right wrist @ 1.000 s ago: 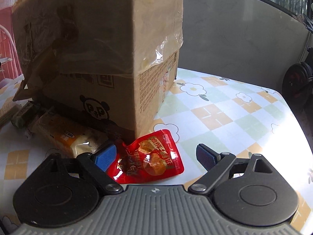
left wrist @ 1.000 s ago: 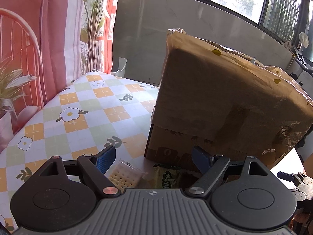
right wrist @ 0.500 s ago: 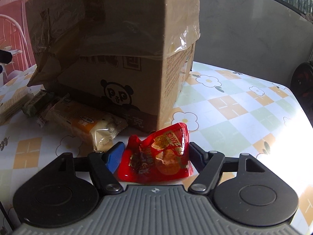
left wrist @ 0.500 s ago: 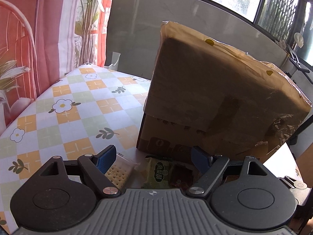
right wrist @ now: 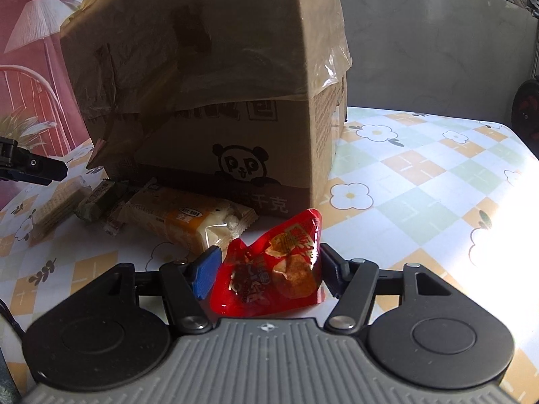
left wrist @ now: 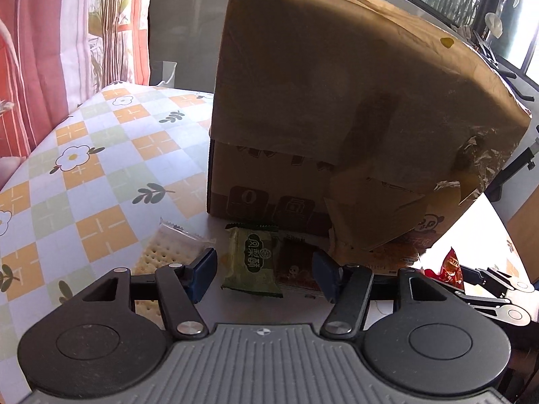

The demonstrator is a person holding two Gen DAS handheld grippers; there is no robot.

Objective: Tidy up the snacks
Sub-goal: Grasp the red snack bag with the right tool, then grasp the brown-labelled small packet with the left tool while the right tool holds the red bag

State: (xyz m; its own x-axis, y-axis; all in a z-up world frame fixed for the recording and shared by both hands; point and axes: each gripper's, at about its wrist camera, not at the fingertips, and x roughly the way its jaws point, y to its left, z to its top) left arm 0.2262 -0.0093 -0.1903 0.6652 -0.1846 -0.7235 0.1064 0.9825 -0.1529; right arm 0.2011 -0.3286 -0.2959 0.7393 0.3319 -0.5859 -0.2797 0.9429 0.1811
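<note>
my right gripper [right wrist: 266, 271] pinches the red snack pouch [right wrist: 273, 269]. my left gripper [left wrist: 264, 271] has been closing, its jaws half-wide around the green packet [left wrist: 252, 259], not touching it.

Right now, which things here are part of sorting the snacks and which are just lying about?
Job: red pouch, green packet, brown packet, crackers, orange cake pack, box.
Lying about: curtain, plant.

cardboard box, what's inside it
Cannot be seen. The cardboard box shows only its outer walls and a taped flap folded down over the side. Snack packets lie on the table in front of it, outside.
</note>
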